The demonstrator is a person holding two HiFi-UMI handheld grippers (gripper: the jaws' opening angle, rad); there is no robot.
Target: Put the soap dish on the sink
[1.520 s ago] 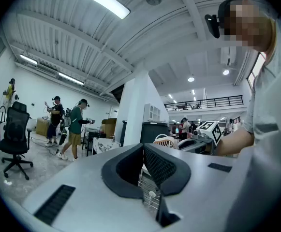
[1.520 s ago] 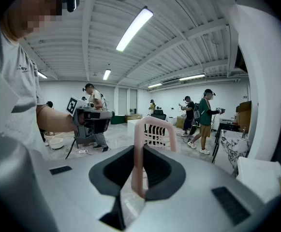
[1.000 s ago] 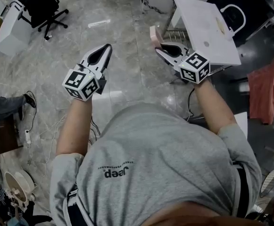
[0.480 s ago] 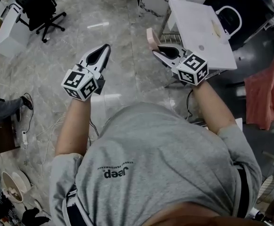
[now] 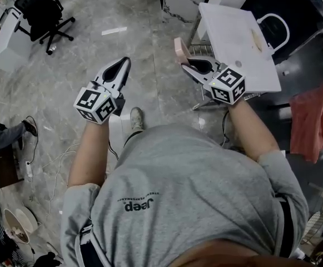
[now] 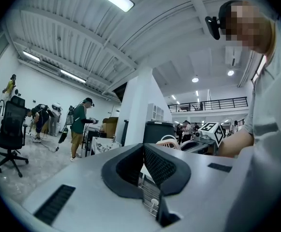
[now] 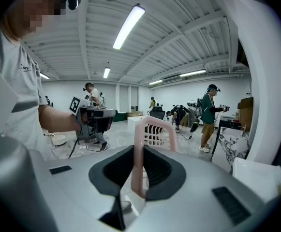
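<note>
At the far left a black office chair [image 5: 41, 7] stands on the grey marble floor [image 5: 83, 49], well apart from the work. The left gripper [image 5: 125, 62] hangs in the air over that floor with its jaws pressed together and nothing between them; it has no part in the job right now. Moving right, the right gripper [image 5: 187, 65] pinches the pink slatted soap dish [image 5: 180, 47] by one edge, so the dish stands on its side above the jaws, off every surface. It sits just beside the left edge of the white sink [image 5: 236, 38], which rests on a metal frame, but not over the basin. A reddish cloth [image 5: 311, 115] hangs further right. As I judge it, the pick-up is done and the carry is nearly finished; what remains is bringing the dish over the sink's top, turning it flat, setting it down and letting the jaws go
</note>
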